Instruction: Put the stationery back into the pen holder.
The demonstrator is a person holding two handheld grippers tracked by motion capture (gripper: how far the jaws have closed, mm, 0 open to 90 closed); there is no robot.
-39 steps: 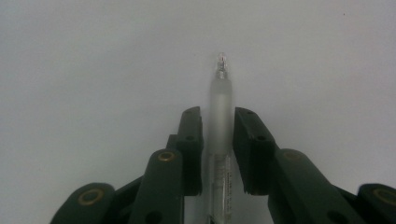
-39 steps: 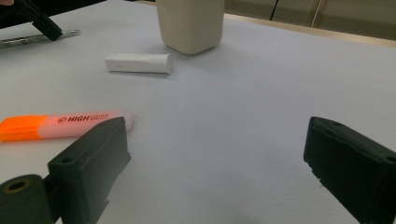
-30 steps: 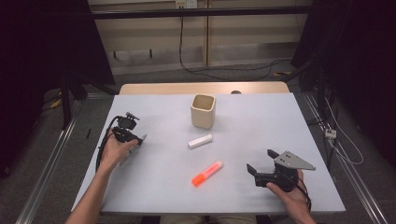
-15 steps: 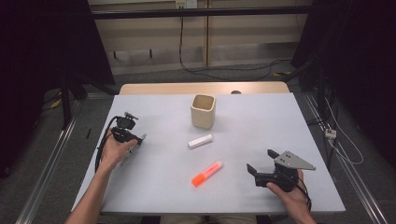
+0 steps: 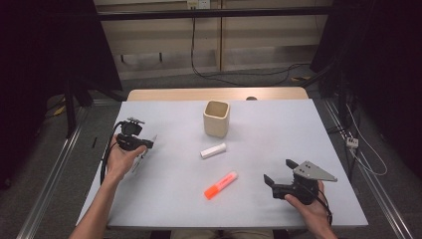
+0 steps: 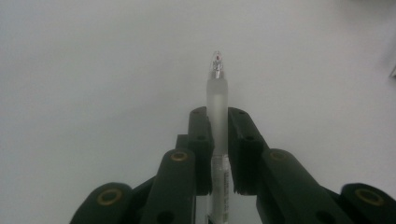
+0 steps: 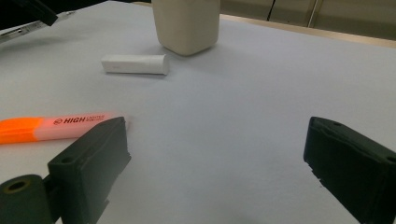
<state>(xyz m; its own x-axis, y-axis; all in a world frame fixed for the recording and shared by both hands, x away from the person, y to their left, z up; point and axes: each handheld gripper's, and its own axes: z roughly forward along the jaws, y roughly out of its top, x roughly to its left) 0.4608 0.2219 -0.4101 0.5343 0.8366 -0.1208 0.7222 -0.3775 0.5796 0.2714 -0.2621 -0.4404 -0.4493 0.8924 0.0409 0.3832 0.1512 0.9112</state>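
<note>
Left tongs point(image 6: 217, 140) clamping clear pen point(image 6: 217, 100), lower barrel hidden, right tongs point(image 7: 217, 163) agape

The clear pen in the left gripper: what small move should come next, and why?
Probably carry it toward the beige cup. The left gripper has its fingers shut on the clear pen, whose tip points out over bare table, so the grasp looks done. The cup stands open and upright to its right, while the right gripper is open and holds nothing.
</note>
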